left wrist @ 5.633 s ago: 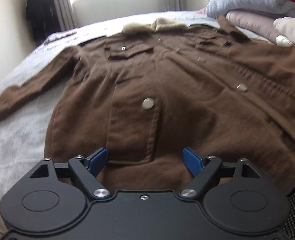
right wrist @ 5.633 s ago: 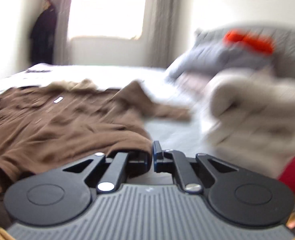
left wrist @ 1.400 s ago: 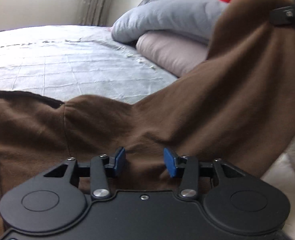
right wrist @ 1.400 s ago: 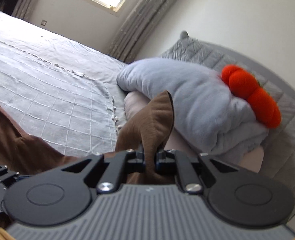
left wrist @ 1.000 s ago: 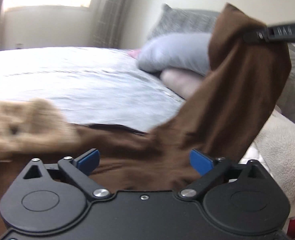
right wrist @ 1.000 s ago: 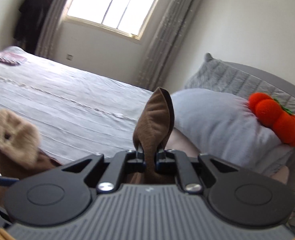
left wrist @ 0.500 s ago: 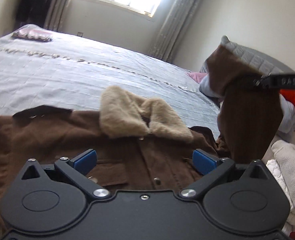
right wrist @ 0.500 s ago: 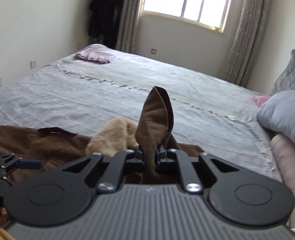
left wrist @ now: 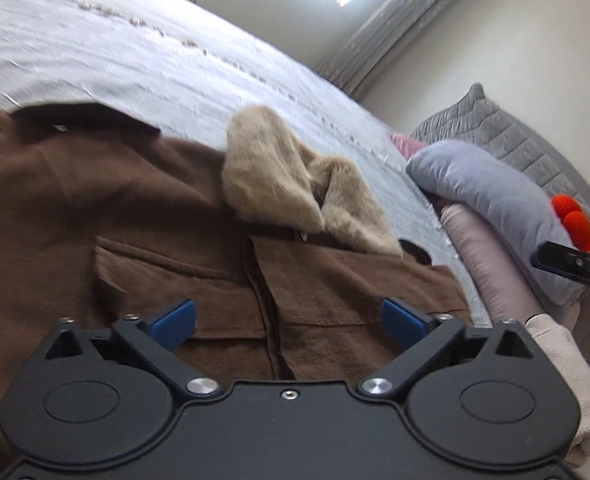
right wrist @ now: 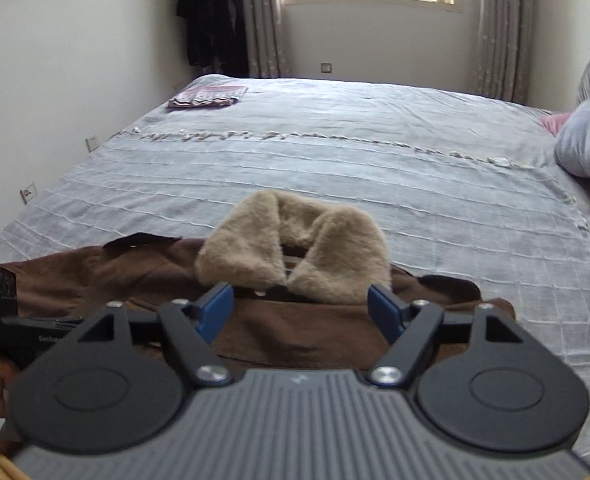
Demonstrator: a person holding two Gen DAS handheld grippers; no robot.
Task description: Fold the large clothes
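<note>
A brown coat (left wrist: 75, 216) with a beige fur collar (left wrist: 279, 188) lies on the grey bedspread (left wrist: 95, 60). My left gripper (left wrist: 289, 320) is open and empty, low over the coat's chest by the front placket. My right gripper (right wrist: 301, 308) is open and empty, just in front of the fur collar (right wrist: 295, 244), over the coat (right wrist: 295, 328), where a brown fold lies across the chest. The right gripper's tip shows at the right edge of the left wrist view (left wrist: 575, 260).
Grey and pink pillows (left wrist: 495, 204) and a red plush thing (left wrist: 575, 220) are stacked at the right by the headboard. A white fluffy blanket (left wrist: 563, 360) lies near my right side. A folded patterned cloth (right wrist: 207, 96) sits at the bed's far corner. A dark garment (right wrist: 211, 12) hangs by the window.
My right gripper has opened and let go of the brown sleeve, which now lies folded across the coat. My left gripper stays open and has moved closer over the chest.
</note>
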